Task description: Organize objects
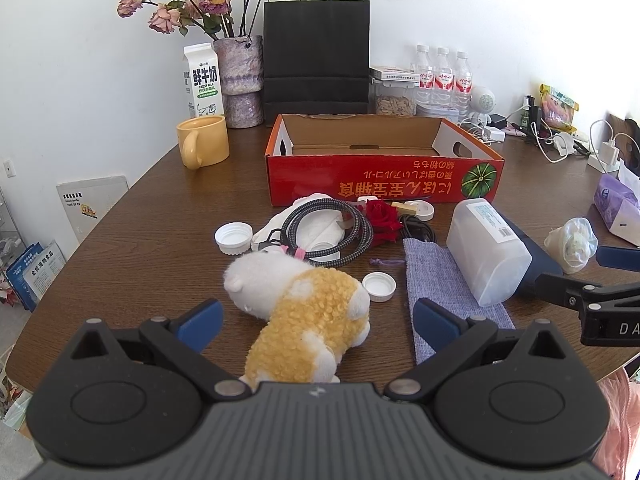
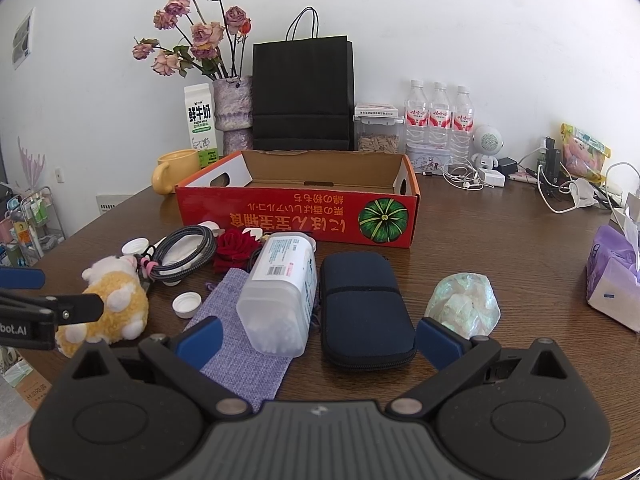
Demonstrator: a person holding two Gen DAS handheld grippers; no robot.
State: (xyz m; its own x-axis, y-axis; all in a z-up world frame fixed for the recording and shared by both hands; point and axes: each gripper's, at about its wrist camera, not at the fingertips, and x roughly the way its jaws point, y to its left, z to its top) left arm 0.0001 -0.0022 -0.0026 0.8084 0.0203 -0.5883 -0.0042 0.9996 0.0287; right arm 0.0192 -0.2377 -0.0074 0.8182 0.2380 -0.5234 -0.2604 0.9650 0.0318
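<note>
A red cardboard box [image 1: 380, 178] [image 2: 296, 216] stands open and empty at mid-table. In front of it lie a yellow-and-white plush toy [image 1: 308, 316] [image 2: 112, 300], a coiled cable [image 1: 332, 232] [image 2: 184, 252], a red rose [image 1: 382, 218] [image 2: 234, 250], a clear plastic jar [image 1: 486, 252] [image 2: 280, 296] on its side, a purple fabric pouch [image 1: 444, 288] [image 2: 240, 344], a dark blue case [image 2: 366, 312] and a crumpled plastic bag [image 2: 464, 304]. My left gripper [image 1: 318, 326] is open around the plush toy. My right gripper [image 2: 318, 340] is open above the jar and case.
At the back stand a yellow mug [image 1: 204, 140], milk carton [image 1: 202, 80], vase of dried roses [image 1: 240, 80], black paper bag [image 1: 316, 56] and water bottles [image 1: 442, 76]. Chargers and cables [image 2: 560, 184] and a purple tissue pack [image 2: 614, 280] sit right. Two white lids [image 1: 234, 238] [image 1: 379, 286] lie loose.
</note>
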